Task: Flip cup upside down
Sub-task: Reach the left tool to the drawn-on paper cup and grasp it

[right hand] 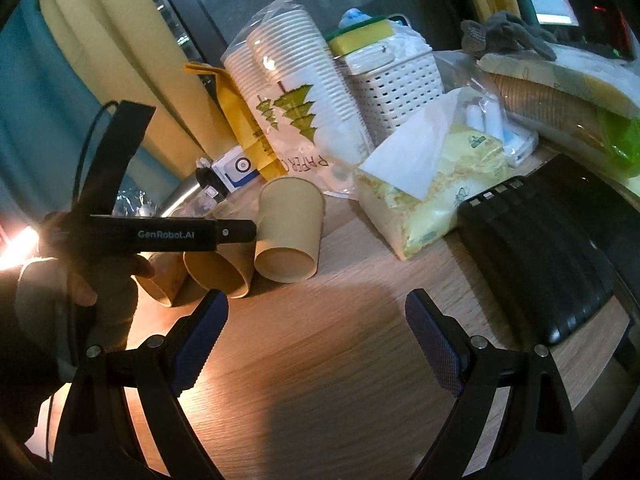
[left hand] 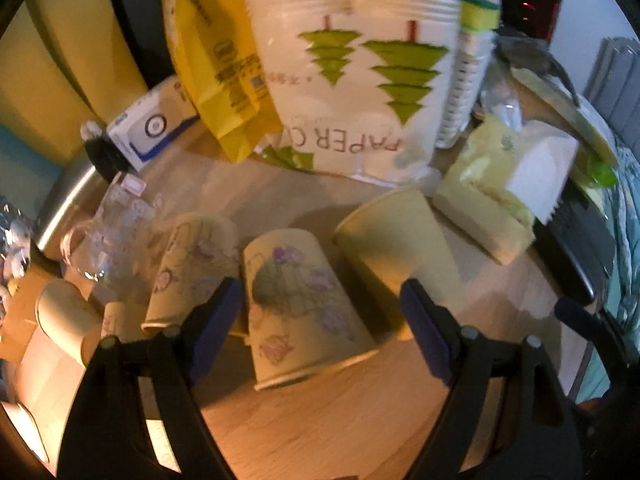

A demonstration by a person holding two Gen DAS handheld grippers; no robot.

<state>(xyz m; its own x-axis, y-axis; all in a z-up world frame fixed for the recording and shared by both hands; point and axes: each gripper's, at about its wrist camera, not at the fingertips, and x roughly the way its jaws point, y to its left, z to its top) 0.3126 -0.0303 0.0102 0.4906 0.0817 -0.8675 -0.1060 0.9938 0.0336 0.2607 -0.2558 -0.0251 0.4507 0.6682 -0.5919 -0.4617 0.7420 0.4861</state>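
Paper cups lie and stand close together in the left wrist view, on a wooden worktop point(left hand: 320, 420). The left hand-held gripper point(left hand: 322, 320) is spread wide and has nothing between its blue fingers point(left hand: 424, 332). A floral paper cup point(left hand: 300, 304) stands upside down between the two fingers, its rim on the wood, but neither finger touches it as far as I can see. Just to its right a plain paper cup point(left hand: 396, 248) is tilted, base up. To the left there is a second floral cup point(left hand: 192, 268), also with its mouth downward, and beside it a clear glass mug point(left hand: 108, 240). Behind them stands a bag of stacked paper cups point(left hand: 356, 80) with green trees printed on it, next to a yellow paper bag point(left hand: 216, 60). A tissue pack point(left hand: 492, 196) lies at the right.

In the right wrist view, the right hand-held gripper point(right hand: 316, 340) is also wide open and empty, over bare wood. The left hand-held gripper point(right hand: 160, 234) is seen from the side at the left, in a gloved hand point(right hand: 100, 284); its tip is just beside the plain paper cup point(right hand: 290, 228), and I cannot tell if they touch. This cup leans with its open mouth toward the camera. A white basket point(right hand: 396, 88) stands behind the cup bag point(right hand: 296, 96), and a black grooved case point(right hand: 552, 256) lies at the right.
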